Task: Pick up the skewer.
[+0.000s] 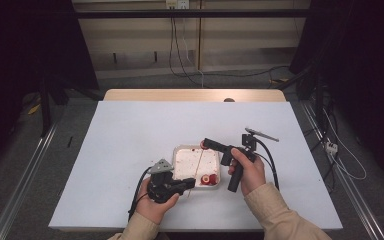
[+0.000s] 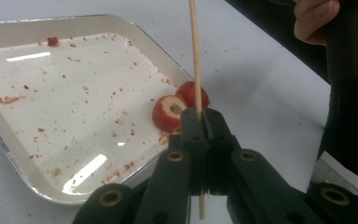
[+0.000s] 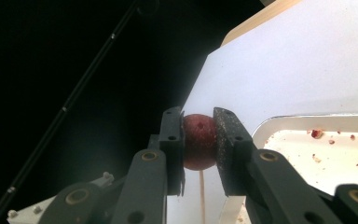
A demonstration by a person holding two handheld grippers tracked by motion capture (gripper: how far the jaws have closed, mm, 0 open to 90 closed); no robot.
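Clamped low in the left gripper (image 2: 199,122), a thin, brittle-looking skewer (image 2: 196,56) rises over the tray (image 1: 180,150) toward the soft red fruit (image 3: 199,141) that the right gripper (image 3: 199,154) squeezes gently by its sides.

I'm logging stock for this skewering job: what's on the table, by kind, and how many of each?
Red hollowed fruits: 3, two in the tray, one in the right gripper
Wooden skewer: 1, clamped by the left gripper
White tray: 1
Total: 5
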